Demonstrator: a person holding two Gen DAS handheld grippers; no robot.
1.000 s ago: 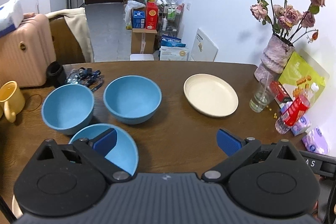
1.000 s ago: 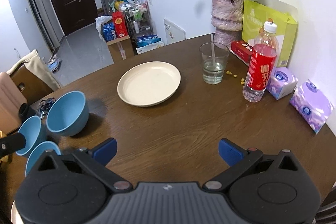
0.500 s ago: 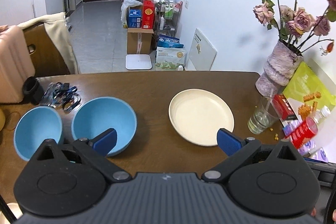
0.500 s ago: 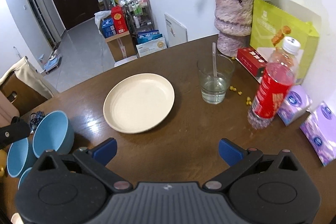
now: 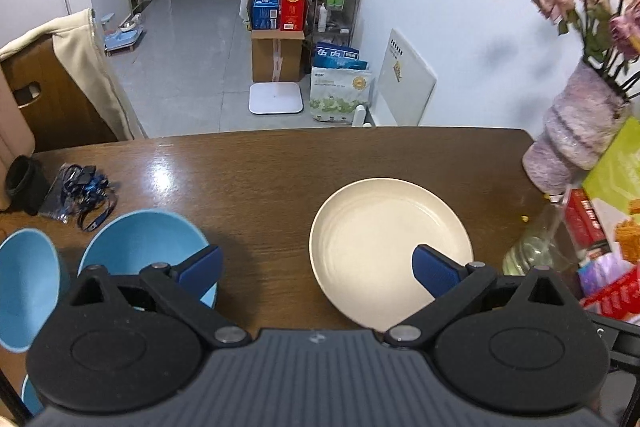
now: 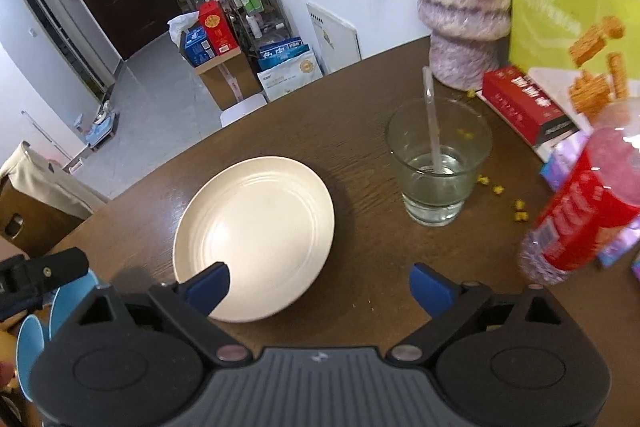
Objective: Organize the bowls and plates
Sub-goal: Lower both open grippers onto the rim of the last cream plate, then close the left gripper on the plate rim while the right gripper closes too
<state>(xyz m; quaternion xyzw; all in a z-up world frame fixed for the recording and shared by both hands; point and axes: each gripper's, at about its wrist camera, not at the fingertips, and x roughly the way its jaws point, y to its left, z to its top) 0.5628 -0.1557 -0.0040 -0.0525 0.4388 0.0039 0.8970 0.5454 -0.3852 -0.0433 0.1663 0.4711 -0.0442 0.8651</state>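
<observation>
Blue bowls (image 5: 148, 247): two side by side near the counter's left edge, mouths up; a third rim shows at the bottom left corner of the left view. Round, no long axis. The left tool's left pad overlaps the nearer bowl's rim in view; contact cannot be told.

Left tool (image 5: 316, 265): pads spread wide, nothing between them but bare counter (image 5: 260, 179). Its right pad hangs over the plate's near-right part.

Cream plate (image 6: 256, 235): flat, face up, round, toward the counter's far right part, well apart from the bowls. Open wood lies between bowls and plate and on to the far edge.

Right tool (image 6: 316, 287): pads apart, having just been closing a little; the plate's near rim lies between them, unpinched. Its left pad sits over the plate's near-left edge.

Glass (image 6: 438, 167) with straw: just right of the plate. Beyond it, vase (image 6: 460, 15), red box (image 6: 524, 105) and bottle (image 6: 580, 211) crowd the right edge.
</observation>
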